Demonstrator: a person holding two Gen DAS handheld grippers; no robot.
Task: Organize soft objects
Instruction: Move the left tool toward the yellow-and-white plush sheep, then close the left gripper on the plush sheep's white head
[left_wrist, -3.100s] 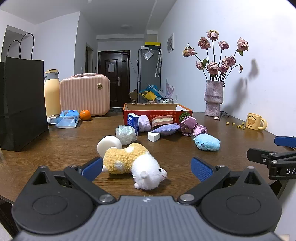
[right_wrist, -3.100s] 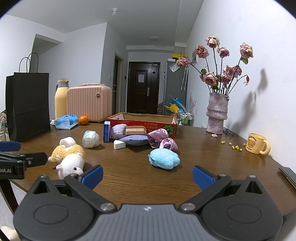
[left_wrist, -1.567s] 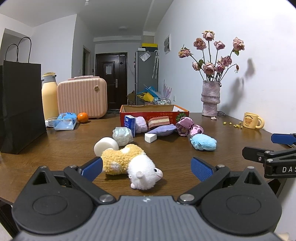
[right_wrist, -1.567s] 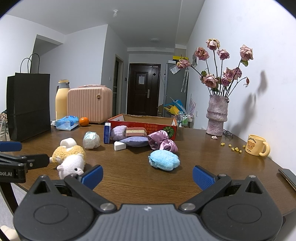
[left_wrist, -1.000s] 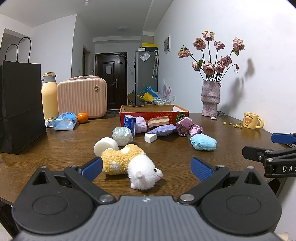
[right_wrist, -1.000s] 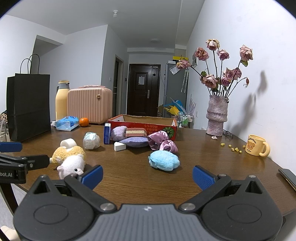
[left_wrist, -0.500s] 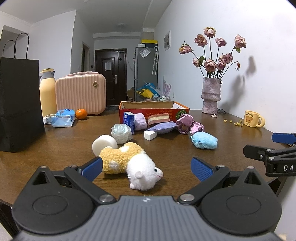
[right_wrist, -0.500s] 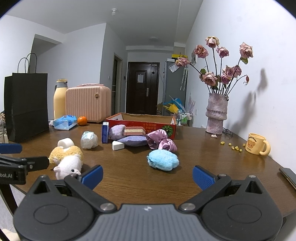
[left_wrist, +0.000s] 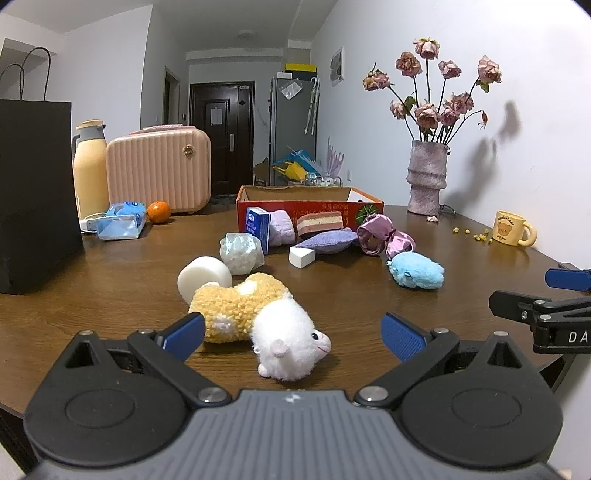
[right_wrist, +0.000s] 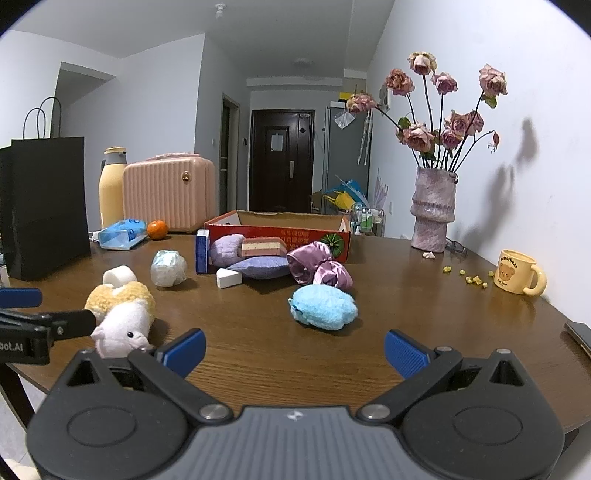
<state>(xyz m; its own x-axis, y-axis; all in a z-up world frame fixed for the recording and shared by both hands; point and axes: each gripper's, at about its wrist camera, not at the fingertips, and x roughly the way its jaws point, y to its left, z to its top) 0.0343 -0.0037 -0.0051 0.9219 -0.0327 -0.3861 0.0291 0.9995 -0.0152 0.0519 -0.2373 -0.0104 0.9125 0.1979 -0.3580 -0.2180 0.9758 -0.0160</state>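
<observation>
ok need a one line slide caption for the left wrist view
Open left gripper poised over a yellow-and-white plush toy on a wooden table, other soft items before a red cardboard box.

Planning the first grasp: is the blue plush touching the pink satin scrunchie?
Apart. The right wrist view shows bare table between the blue plush and pink satin scrunchie.

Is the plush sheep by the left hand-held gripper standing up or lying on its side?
Lying on its side. The plush sheep rests flat on the table, its face turned sideways, between the open left hand-held gripper fingers.
</observation>
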